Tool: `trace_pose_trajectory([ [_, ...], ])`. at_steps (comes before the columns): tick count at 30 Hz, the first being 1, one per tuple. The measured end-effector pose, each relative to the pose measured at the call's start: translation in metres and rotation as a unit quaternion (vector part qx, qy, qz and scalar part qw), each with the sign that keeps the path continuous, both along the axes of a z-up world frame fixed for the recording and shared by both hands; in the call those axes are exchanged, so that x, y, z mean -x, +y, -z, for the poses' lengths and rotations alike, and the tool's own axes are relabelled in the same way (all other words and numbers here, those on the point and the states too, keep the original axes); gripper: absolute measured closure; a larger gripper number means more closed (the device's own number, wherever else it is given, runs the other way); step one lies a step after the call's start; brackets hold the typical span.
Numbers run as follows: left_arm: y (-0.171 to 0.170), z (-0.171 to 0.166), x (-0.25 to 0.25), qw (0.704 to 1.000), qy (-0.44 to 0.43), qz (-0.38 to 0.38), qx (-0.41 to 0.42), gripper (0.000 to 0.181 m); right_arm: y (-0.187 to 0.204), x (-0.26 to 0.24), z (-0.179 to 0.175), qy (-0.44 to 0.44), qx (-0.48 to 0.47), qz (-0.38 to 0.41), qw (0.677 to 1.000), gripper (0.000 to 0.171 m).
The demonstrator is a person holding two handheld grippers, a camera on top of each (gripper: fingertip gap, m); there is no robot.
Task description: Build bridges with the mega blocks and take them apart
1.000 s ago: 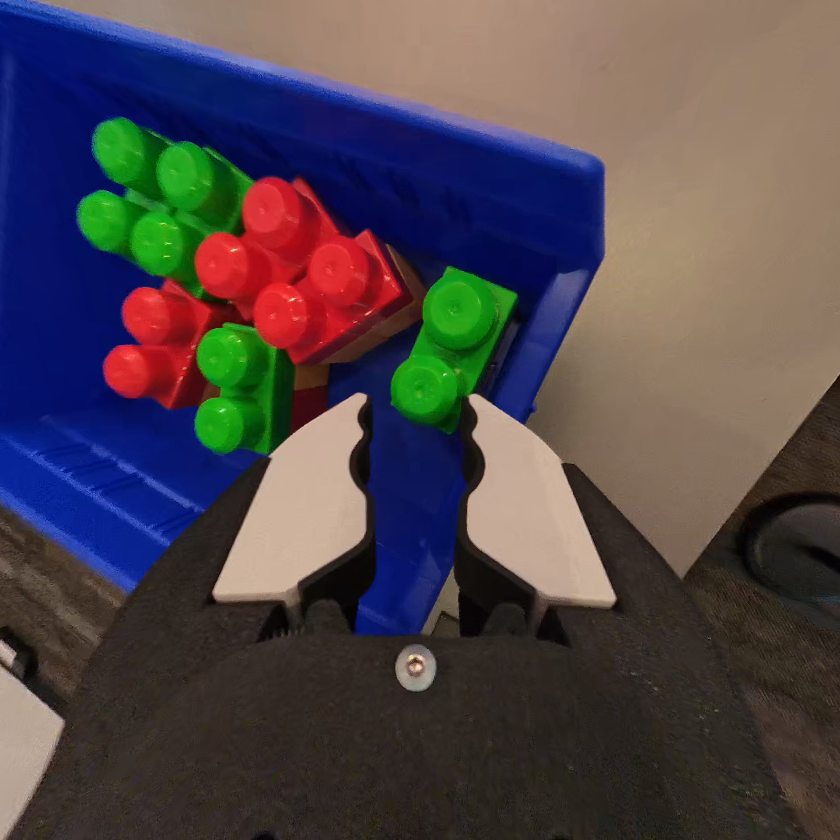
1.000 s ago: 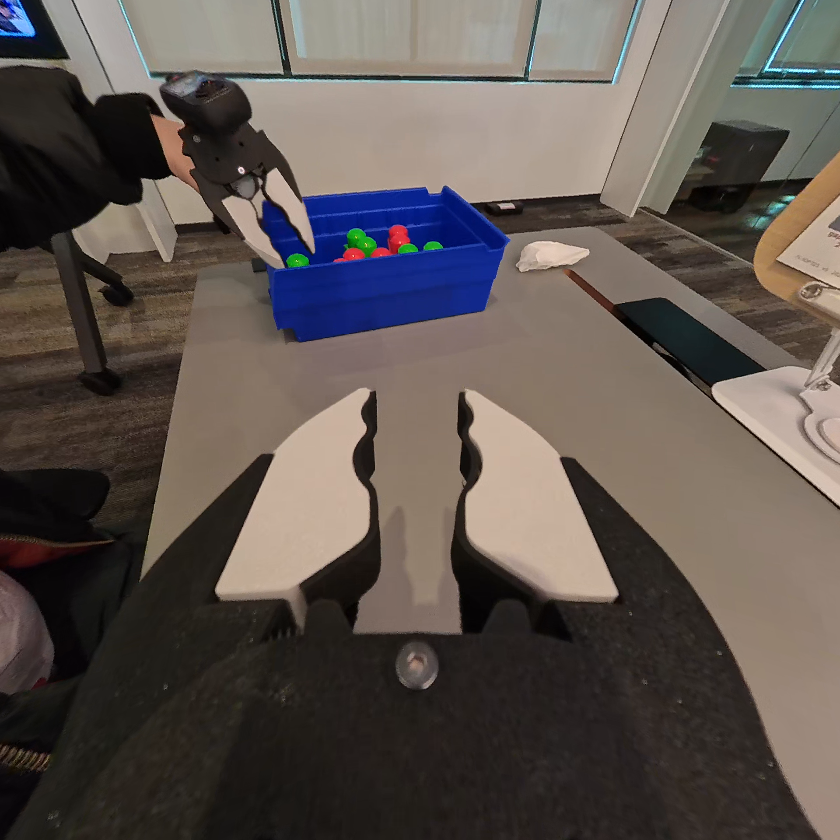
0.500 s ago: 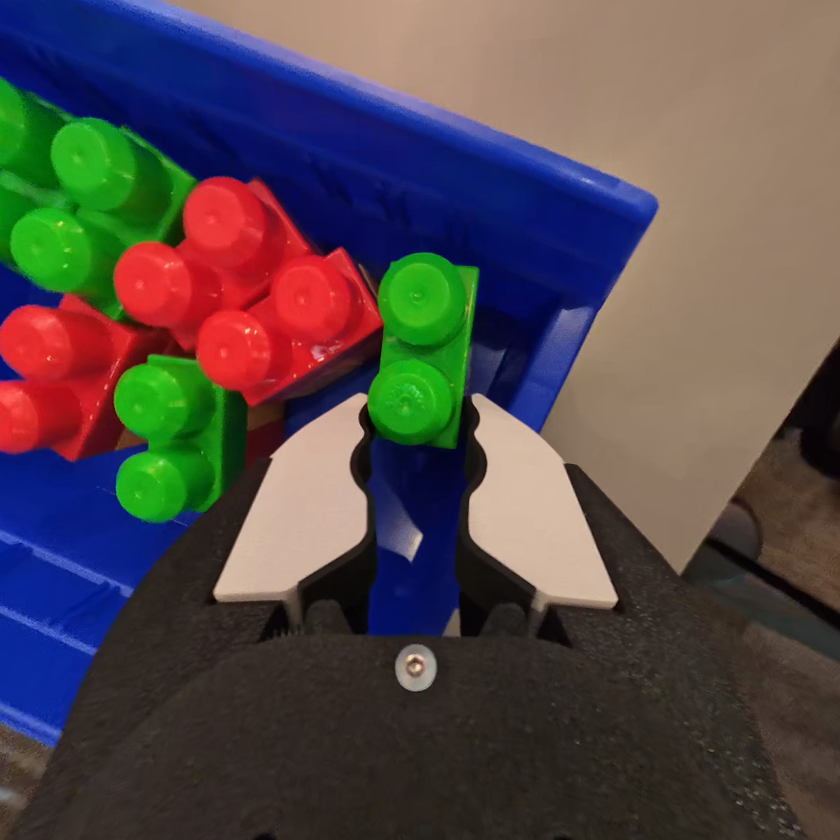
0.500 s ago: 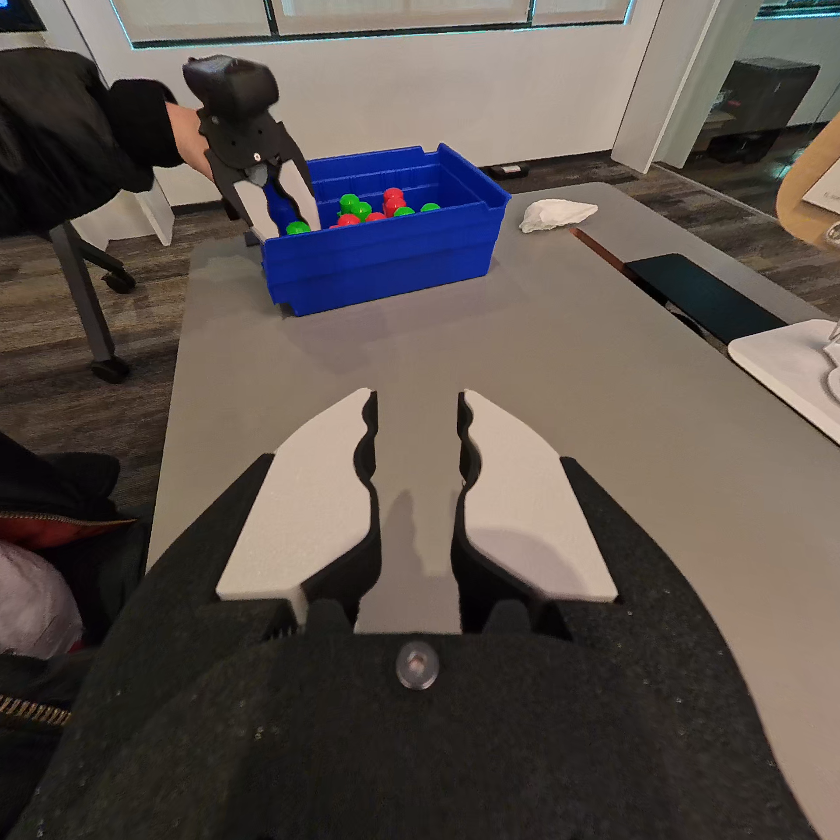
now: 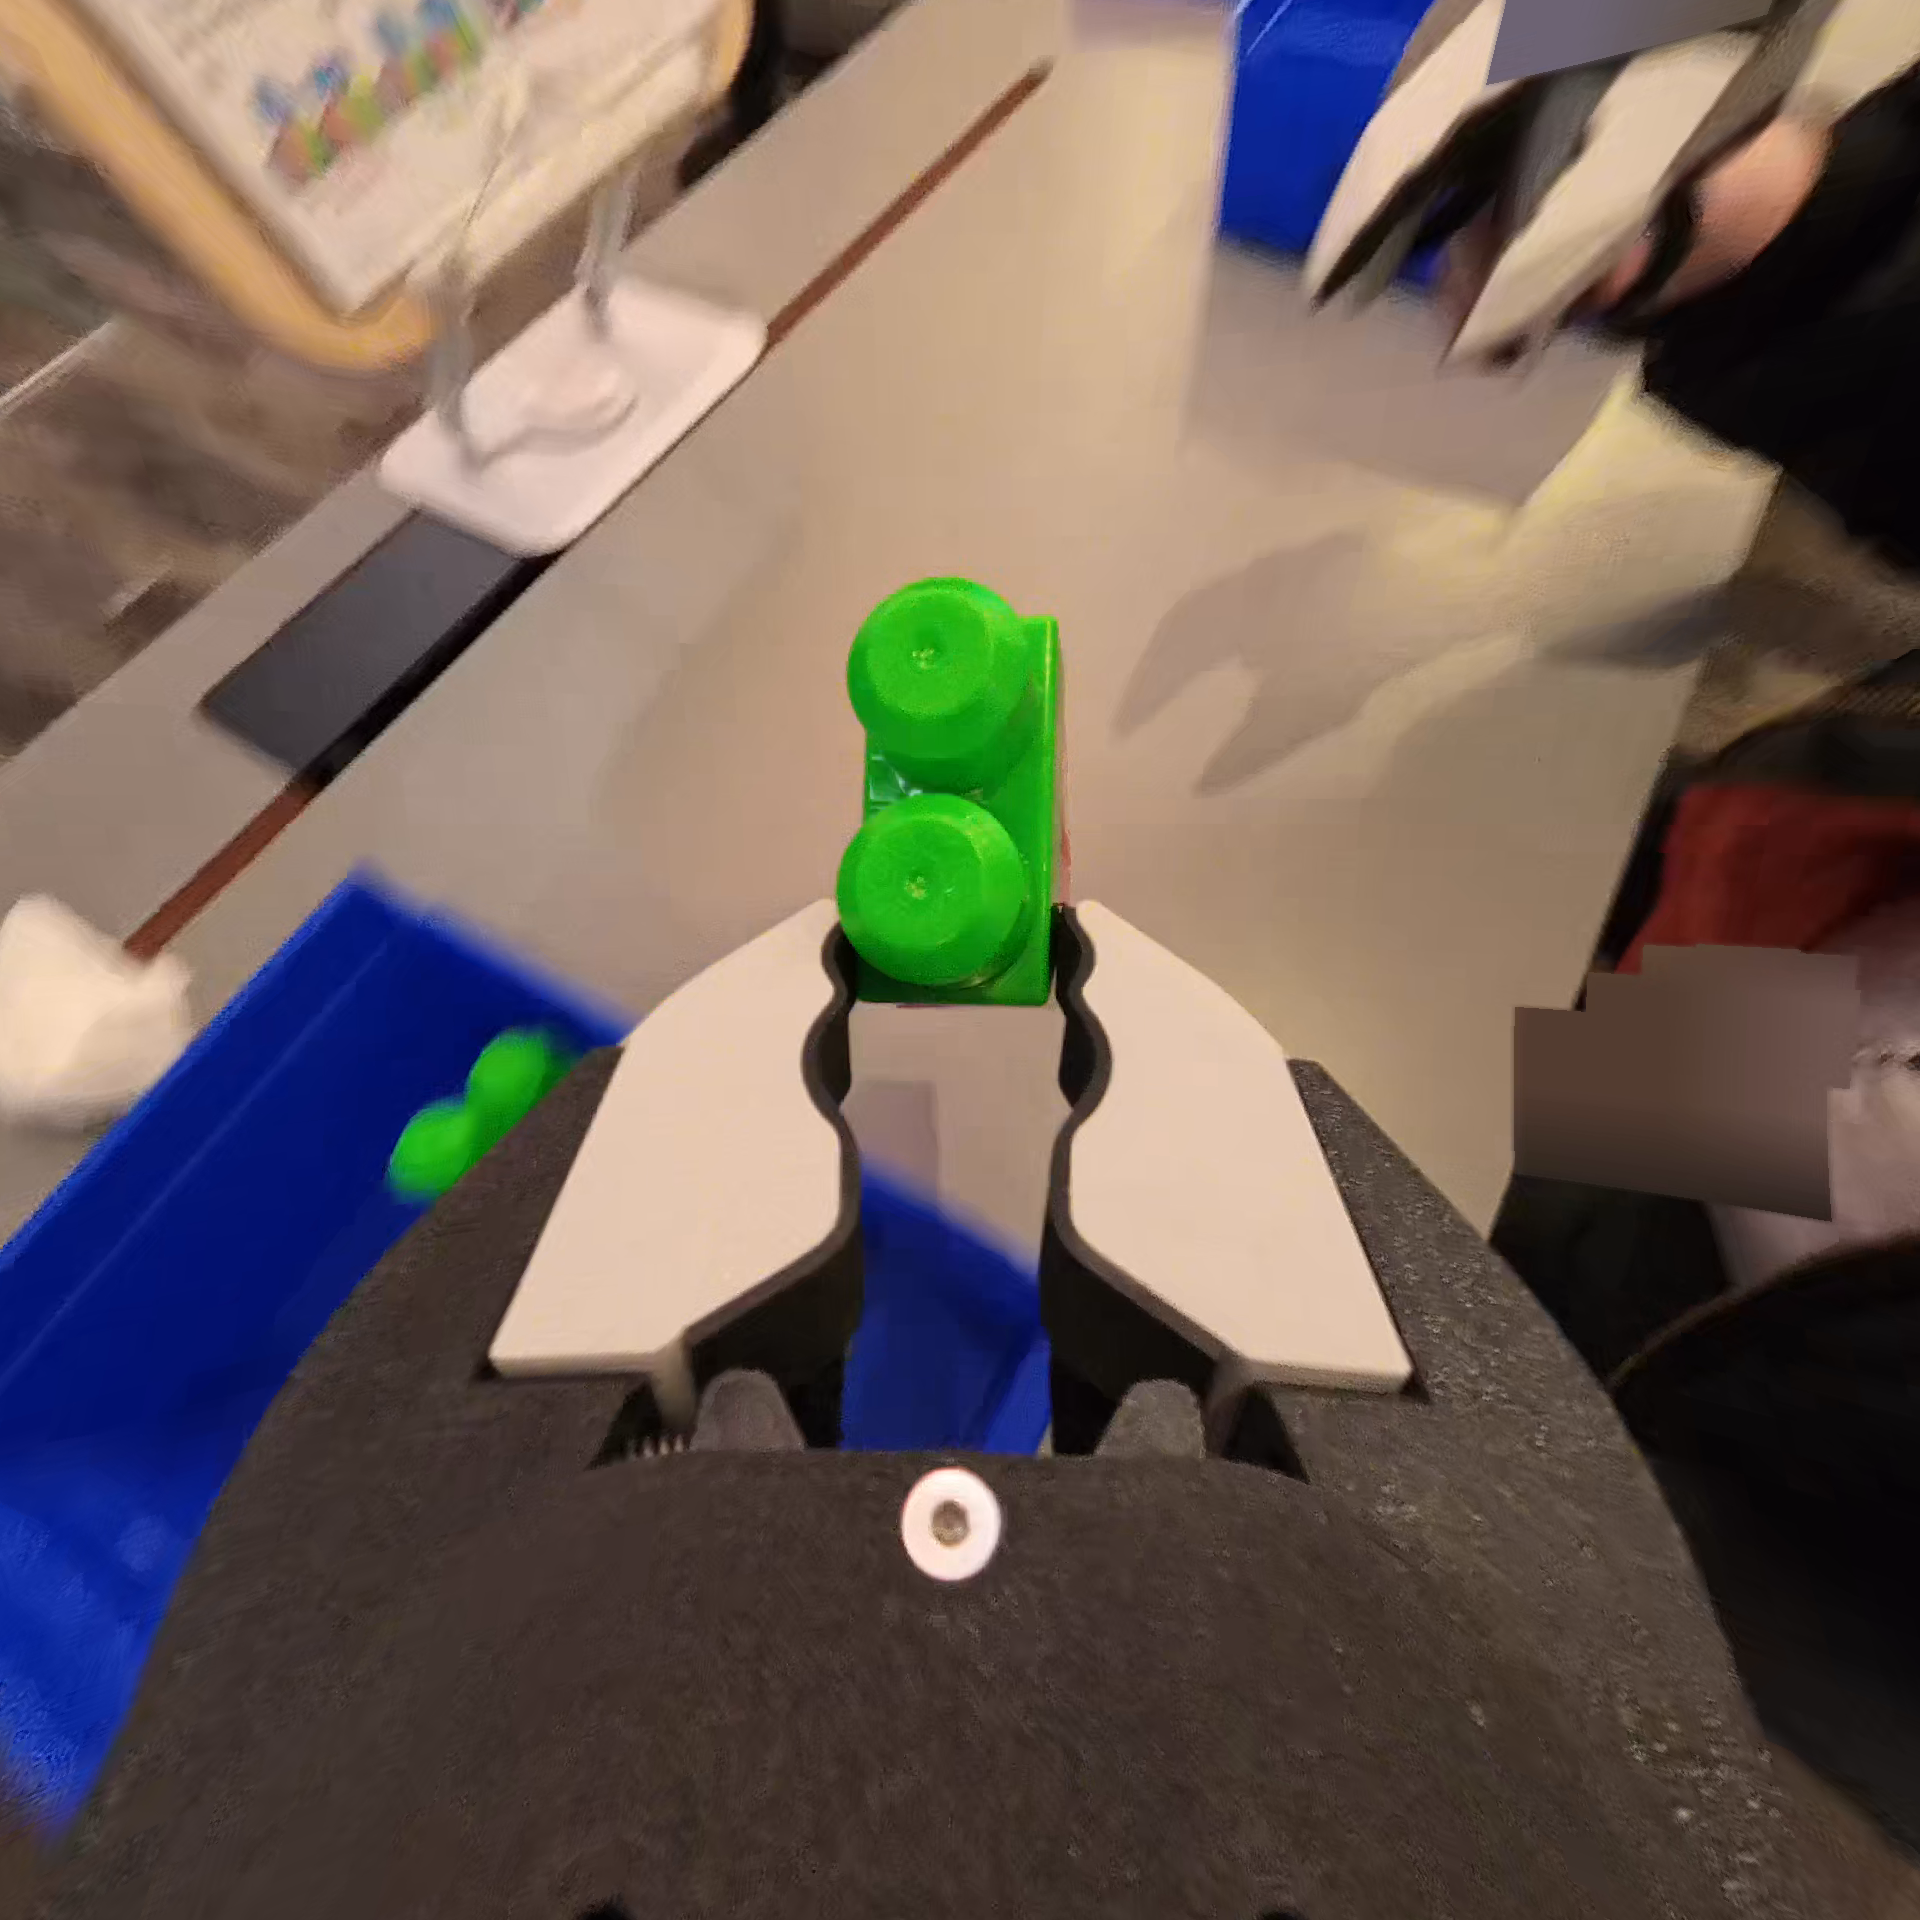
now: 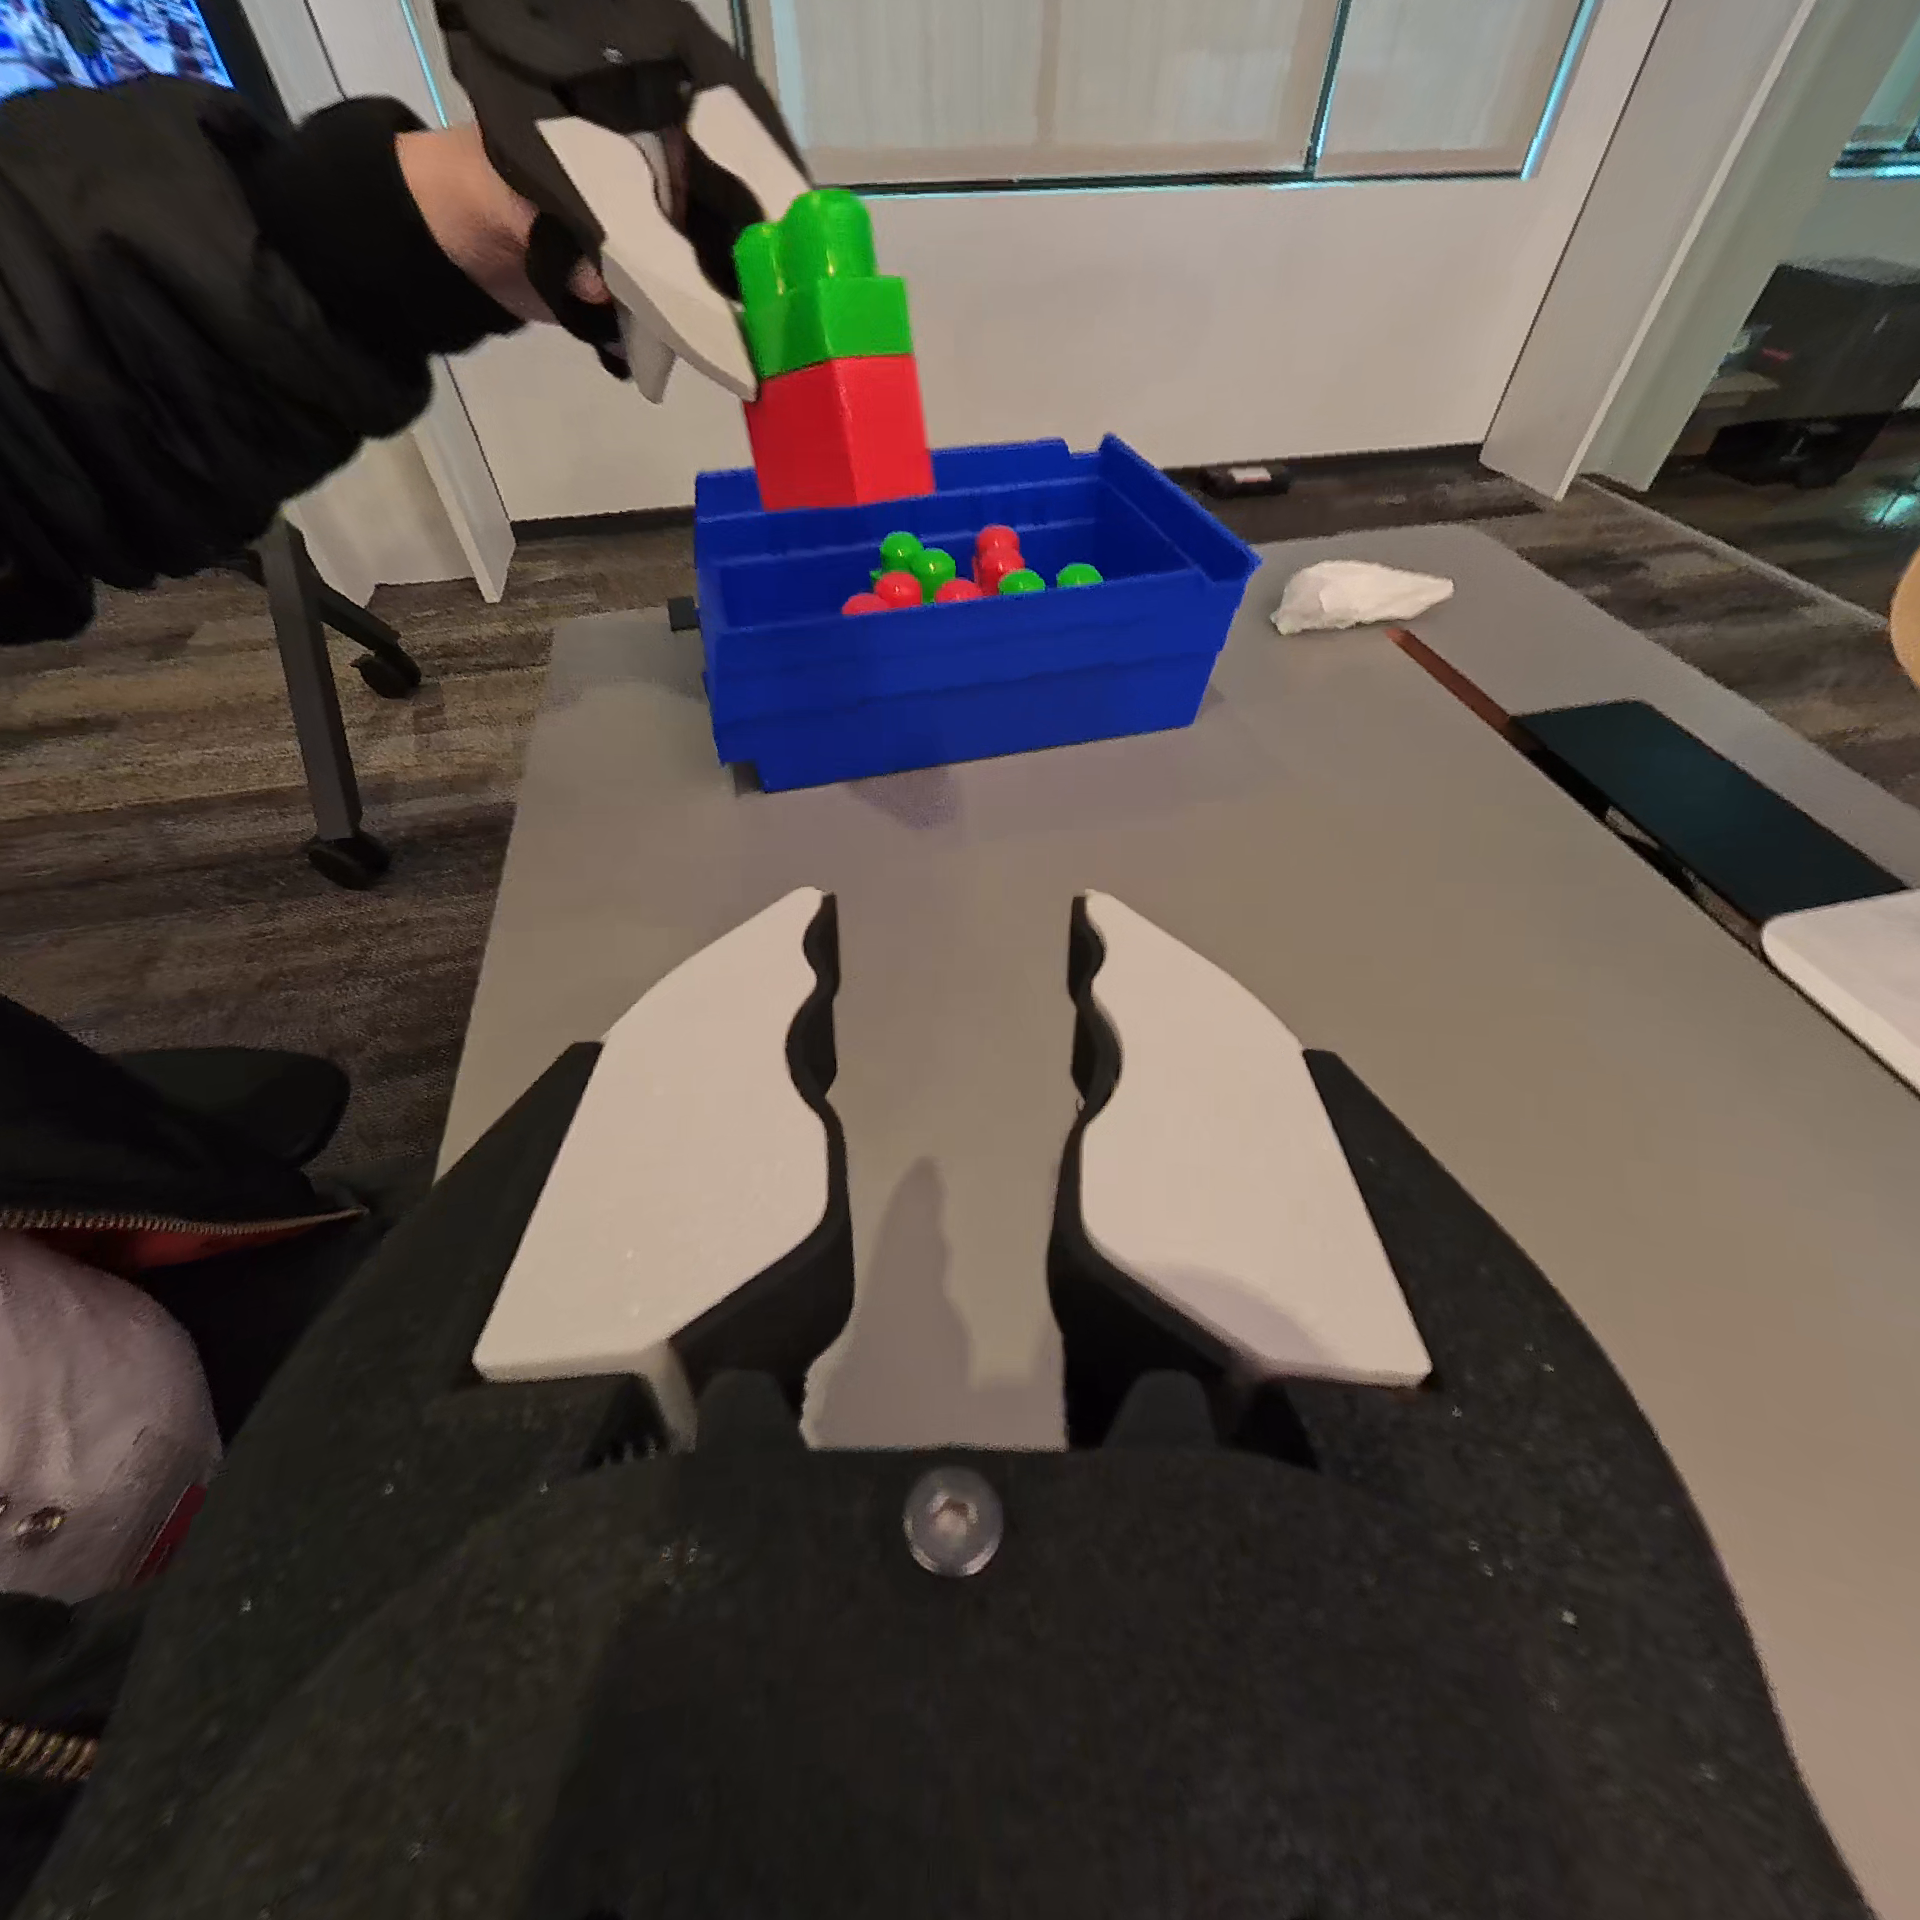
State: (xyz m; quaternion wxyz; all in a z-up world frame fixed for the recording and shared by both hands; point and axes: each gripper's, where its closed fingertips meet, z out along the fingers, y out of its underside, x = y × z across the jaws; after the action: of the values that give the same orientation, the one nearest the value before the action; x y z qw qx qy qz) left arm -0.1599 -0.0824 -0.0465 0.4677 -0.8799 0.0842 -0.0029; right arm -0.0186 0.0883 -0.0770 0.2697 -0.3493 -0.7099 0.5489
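The left tool (image 6: 717, 343) has come up out of the blue bin (image 6: 966, 707) and now holds a block stack in the air above the bin's near left corner. A second ago its fingers were down among the loose pieces, closing around a green two-stud block (image 5: 951, 800). That green block is now pinched between the fingertips, studs facing the left wrist camera. From across the tabletop (image 6: 1299, 1039), the right wrist view shows that a taller red block (image 6: 842, 431) has come up with it, attached beneath the green one and hanging free of the bin.

The background in the left wrist view is smeared, which suggests the tool is swinging quickly toward the open grey surface.

The right tool (image 6: 951, 914) hovers low over the bare tabletop in front of the bin, fingers spread apart and holding nothing. Red and green blocks (image 6: 966, 571) remain heaped inside the bin. A crumpled white cloth (image 6: 1351, 594) lies to the bin's right.

My reading: the first piece for a bridge has been picked, probably as a pillar, and nothing is built yet. The grip covers only the green block's lower end, so the red one could drop off.
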Motion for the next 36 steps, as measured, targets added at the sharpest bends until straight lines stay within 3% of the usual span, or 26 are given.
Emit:
trace_pose_trajectory([
  [6,0.124,-0.031,-0.104,0.987,-0.033,0.141,-0.063,0.144,0.006,-0.011,-0.041,0.025,-0.058,0.010,0.998,0.115],
  [12,0.204,-0.035,-0.182,0.967,-0.064,0.231,-0.088,0.144,0.046,-0.053,-0.056,-0.020,0.001,0.011,1.000,0.113],
  [14,0.222,-0.034,-0.202,0.960,-0.073,0.253,-0.092,0.144,0.064,-0.068,-0.055,-0.028,0.016,0.018,0.999,0.131],
  [17,0.247,-0.029,-0.224,0.953,-0.062,0.276,-0.104,0.144,0.088,-0.089,-0.047,-0.055,0.019,0.026,0.998,0.132],
  [20,0.270,-0.023,-0.246,0.950,-0.056,0.294,-0.090,0.119,0.107,-0.106,-0.037,-0.080,0.000,0.032,0.996,0.134],
  [22,0.284,-0.018,-0.260,0.947,-0.050,0.311,-0.063,0.120,0.117,-0.114,-0.030,-0.096,-0.022,0.035,0.995,0.134],
  [25,0.306,-0.010,-0.272,0.947,-0.038,0.317,-0.036,0.141,0.130,-0.126,-0.023,-0.106,-0.046,0.039,0.993,0.135],
  [36,0.344,0.002,-0.299,0.932,-0.099,0.350,-0.010,0.145,0.165,-0.150,-0.011,-0.135,-0.004,0.044,0.990,0.134],
])
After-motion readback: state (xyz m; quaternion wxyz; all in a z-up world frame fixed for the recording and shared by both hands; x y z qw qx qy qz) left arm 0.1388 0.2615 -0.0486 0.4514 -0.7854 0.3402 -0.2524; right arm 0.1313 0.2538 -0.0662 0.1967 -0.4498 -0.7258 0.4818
